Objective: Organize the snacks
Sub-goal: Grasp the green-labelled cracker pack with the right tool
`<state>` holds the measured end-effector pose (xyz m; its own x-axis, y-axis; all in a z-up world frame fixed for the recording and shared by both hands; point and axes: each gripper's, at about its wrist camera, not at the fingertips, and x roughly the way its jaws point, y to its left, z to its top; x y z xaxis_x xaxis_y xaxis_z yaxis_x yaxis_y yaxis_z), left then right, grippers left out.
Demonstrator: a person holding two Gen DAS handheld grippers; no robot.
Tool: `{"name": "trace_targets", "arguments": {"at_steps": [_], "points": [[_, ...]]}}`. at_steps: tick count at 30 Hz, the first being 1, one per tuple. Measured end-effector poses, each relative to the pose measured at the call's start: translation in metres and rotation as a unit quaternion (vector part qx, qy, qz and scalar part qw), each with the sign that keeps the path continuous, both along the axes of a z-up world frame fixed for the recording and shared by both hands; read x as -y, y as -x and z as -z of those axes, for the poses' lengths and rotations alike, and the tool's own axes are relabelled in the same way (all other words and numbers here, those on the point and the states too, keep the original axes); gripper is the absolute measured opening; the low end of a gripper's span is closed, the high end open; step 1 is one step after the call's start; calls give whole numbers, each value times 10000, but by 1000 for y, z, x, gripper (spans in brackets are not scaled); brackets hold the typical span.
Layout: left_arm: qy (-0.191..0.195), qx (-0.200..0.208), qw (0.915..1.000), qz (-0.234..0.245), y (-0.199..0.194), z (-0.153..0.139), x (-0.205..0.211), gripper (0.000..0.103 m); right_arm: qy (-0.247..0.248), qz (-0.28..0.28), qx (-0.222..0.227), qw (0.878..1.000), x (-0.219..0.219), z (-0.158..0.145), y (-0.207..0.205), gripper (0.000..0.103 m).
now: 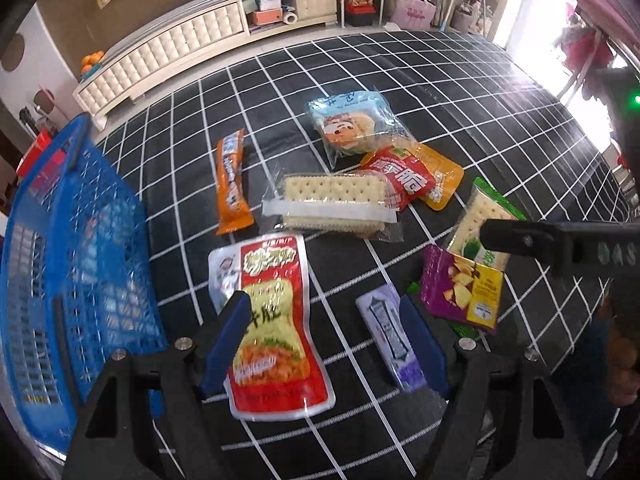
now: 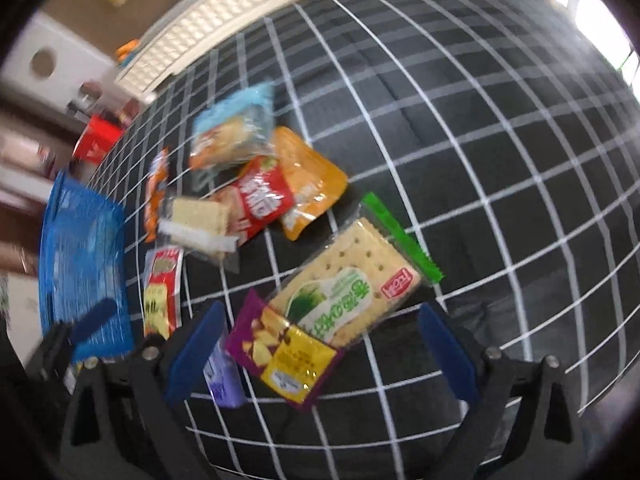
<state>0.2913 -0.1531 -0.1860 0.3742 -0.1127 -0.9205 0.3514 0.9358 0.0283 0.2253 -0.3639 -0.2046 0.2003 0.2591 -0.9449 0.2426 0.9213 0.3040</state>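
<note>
- Snacks scattered on black grid cloth (image 1: 440,92), ahead of both claws.
- Left gripper (image 1: 326,344): jaws spread wide, gripping nothing; red pouch (image 1: 276,328) under left finger, long axis running away from claw; lilac packet (image 1: 394,342) just inside right finger, likewise lengthwise.
- Right gripper (image 2: 324,352): jaws wide apart, empty; purple packet (image 2: 282,354) between fingers, overlapping green cracker pack (image 2: 348,280), long axis angled up-right.
- Blue basket (image 1: 68,264): left of both claws, mesh sharp only in left view, blurred in right.
- Clear cracker pack (image 1: 332,206), lying crosswise, and orange stick (image 1: 232,184), pointing away: crisp in left view only.
</note>
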Motion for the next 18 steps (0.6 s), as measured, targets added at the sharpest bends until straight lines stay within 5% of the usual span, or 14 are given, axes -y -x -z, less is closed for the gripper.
{"name": "trace_targets", "arguments": {"at_steps": [10,16,18], "points": [[99,-98,9999,83,-14,16,-9,75,462,72,-449,9979,-17,18,-16,90],[130,-177,9998,9,-17,25,-24,75,1345,-340,-532,9889,-45,19,-24,89],[170,-207,9996,-25,-17,26,-29,75,1765,-732,-340,9810,-61,18,-21,82]]}}
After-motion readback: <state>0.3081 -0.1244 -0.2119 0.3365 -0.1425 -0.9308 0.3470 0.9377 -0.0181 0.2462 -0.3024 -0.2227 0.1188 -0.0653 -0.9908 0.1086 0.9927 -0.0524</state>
